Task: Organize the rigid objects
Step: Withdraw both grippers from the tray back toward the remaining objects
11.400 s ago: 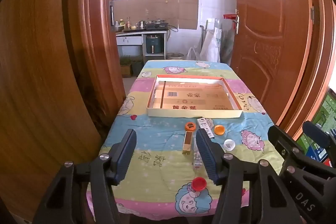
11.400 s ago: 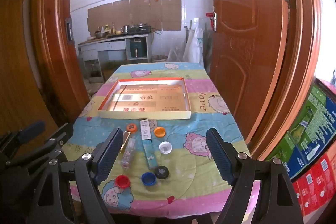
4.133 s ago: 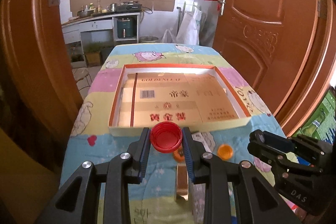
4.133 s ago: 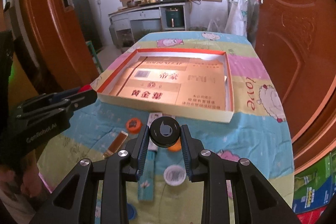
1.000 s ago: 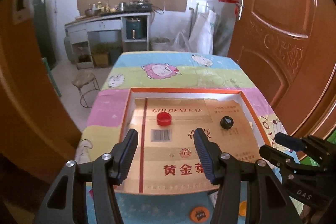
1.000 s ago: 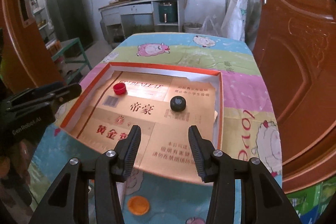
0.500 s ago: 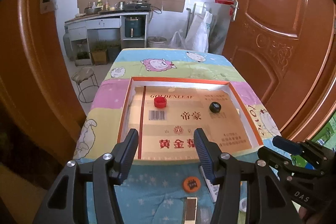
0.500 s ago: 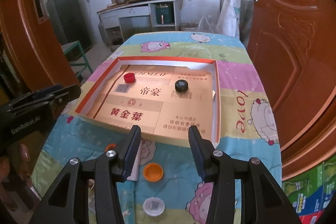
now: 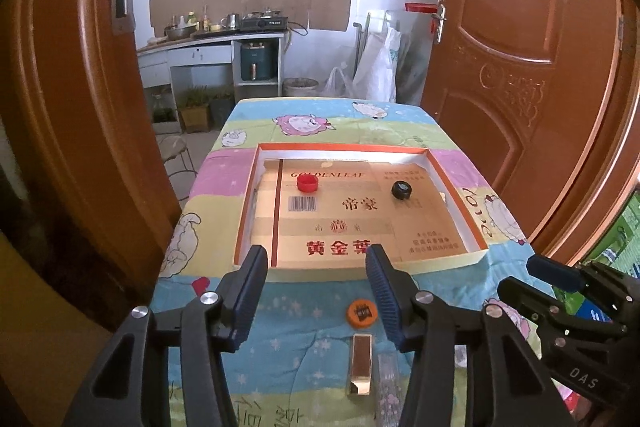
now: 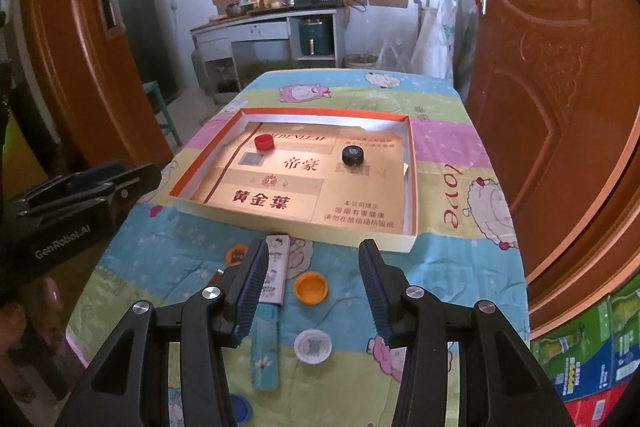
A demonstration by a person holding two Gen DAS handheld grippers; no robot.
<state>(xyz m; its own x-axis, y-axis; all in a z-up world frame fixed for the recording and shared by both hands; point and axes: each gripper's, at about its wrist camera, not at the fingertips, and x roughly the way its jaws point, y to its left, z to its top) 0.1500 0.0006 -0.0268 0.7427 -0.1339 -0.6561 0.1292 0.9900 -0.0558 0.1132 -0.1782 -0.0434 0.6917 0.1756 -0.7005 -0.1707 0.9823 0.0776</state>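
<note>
- The left tongs (image 9: 316, 291) stand wide apart and grip nothing; their jaws have just been closing a little, with only the cloth of the tabletop (image 9: 320, 371) showing between them.
- The right tongs (image 10: 310, 285) are open to a middling gap and empty, hanging over the near part of the tabletop above an orange cap (image 10: 310, 287) and a white cap (image 10: 313, 346), touching neither.
- One shallow cardboard tray (image 10: 412, 163) with an orange rim lies on the middle of the tabletop, lined with gold printed card.
- Two caps sit in the tray, well apart: one red cap (image 10: 264, 142) near its far left corner and one black cap (image 10: 353, 155) toward its far right side.
- On the cloth near the front edge the right wrist view shows two orange caps, the second one (image 10: 237, 253) bearing a dark mark, one white cap, and part of one blue cap (image 10: 239, 409) at the very front edge.
- One long printed box (image 10: 269, 311) lies lengthwise between the marked orange cap and the plain one, partly hidden by the right tongs' left finger.
- One gold lighter-like bar (image 9: 360, 365) and one clear narrow item (image 9: 389, 391) lie side by side near the front edge.
</note>
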